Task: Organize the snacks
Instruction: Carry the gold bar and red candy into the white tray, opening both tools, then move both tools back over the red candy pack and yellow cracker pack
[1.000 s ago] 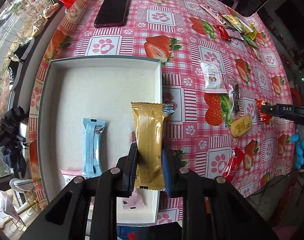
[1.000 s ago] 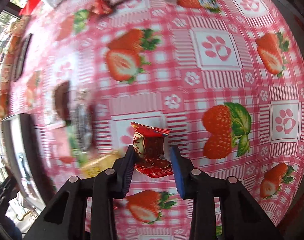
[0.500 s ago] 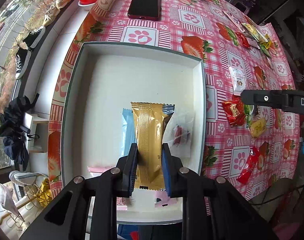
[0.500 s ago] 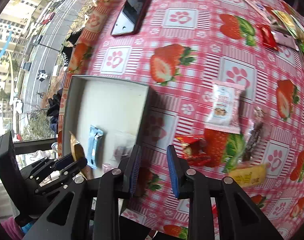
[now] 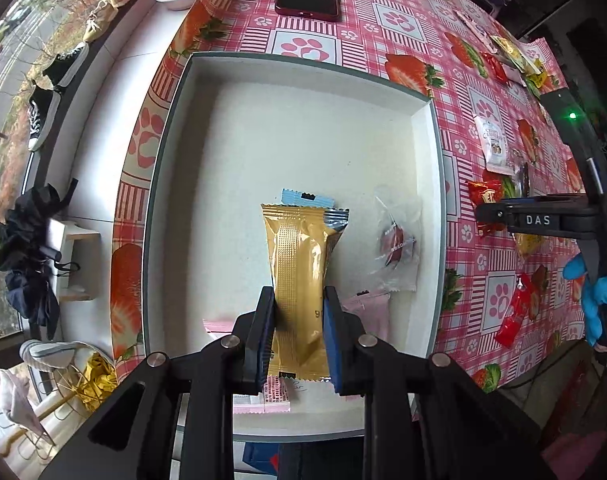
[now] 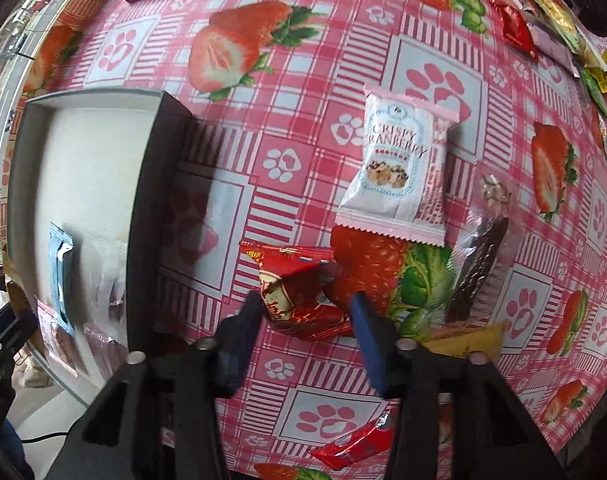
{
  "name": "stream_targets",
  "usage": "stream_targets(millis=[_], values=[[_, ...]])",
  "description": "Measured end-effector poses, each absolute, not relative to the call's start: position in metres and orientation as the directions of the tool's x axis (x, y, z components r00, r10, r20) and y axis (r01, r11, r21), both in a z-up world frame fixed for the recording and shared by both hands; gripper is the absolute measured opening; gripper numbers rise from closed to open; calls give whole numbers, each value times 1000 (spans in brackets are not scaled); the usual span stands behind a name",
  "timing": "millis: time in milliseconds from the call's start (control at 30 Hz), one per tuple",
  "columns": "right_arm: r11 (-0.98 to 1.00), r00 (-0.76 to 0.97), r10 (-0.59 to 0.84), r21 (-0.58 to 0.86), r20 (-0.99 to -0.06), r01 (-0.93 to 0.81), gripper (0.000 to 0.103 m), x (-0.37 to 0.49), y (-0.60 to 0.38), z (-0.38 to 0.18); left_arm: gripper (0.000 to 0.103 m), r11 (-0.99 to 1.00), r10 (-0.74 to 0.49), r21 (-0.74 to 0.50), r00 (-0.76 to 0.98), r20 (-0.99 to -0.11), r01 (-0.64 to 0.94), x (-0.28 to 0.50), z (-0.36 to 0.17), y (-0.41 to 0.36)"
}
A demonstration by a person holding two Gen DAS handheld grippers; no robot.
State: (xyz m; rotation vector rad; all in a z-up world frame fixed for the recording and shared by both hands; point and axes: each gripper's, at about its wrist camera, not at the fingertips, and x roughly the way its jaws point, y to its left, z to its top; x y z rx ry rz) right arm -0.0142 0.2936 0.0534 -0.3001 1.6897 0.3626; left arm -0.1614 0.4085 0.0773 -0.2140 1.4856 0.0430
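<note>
Well inside tray (image 5: pixel 165 184) walls: gold packet (image 5: pixel 299 272).

- My left claw (image 5: pixel 298 306) points forward and down, its fingers (image 5: pixel 263 320) clamped on both sides of what it grips.
- My right claw (image 6: pixel 305 312) hangs low with fingers spread wide apart, gripping nothing.
- A blue-gloved hand (image 5: pixel 601 294) holds the right claw's handle.
</note>
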Motion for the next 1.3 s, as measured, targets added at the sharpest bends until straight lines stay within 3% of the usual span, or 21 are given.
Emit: stream_targets(millis=[233,633,700,733,767,800,833,867,1300], values=[[926,-128,66,108,-990,-361,35,-22,297,74,25,981,-106,-119,93,-990,-150,-158,76,414],[864,-123,260,288,-958,-413,34,-24,357,137,26,981,-108,-120,85,-990,-150,-155,71,413],[847,-141,278,312,-950,-431,35,-25,369,136,39,983,-99,-109,75,-992,-145,-157,69,412],[840,-153,279,318,-948,-439,35,-28,379,135,53,985,-89,-99,73,-993,-144,-158,69,412],[839,-162,273,317,-948,-443,39,-30,385,131,64,985,-83,-93,76,-994,-144,-158,69,411],[841,-167,262,309,-951,-443,50,-31,386,126,67,985,-80,-91,80,-994,-143,-159,70,411],[847,-170,247,297,-954,-441,82,-33,388,123,71,985,-81,-92,82,-993,-143,-160,70,410],[853,-171,238,290,-956,-434,99,-33,385,119,74,985,-83,-94,78,-993,-144,-161,70,410],[963,-276,62,130,-959,-237,102,-44,270,62,77,990,-87,-89,22,-996,-107,-151,59,379]])
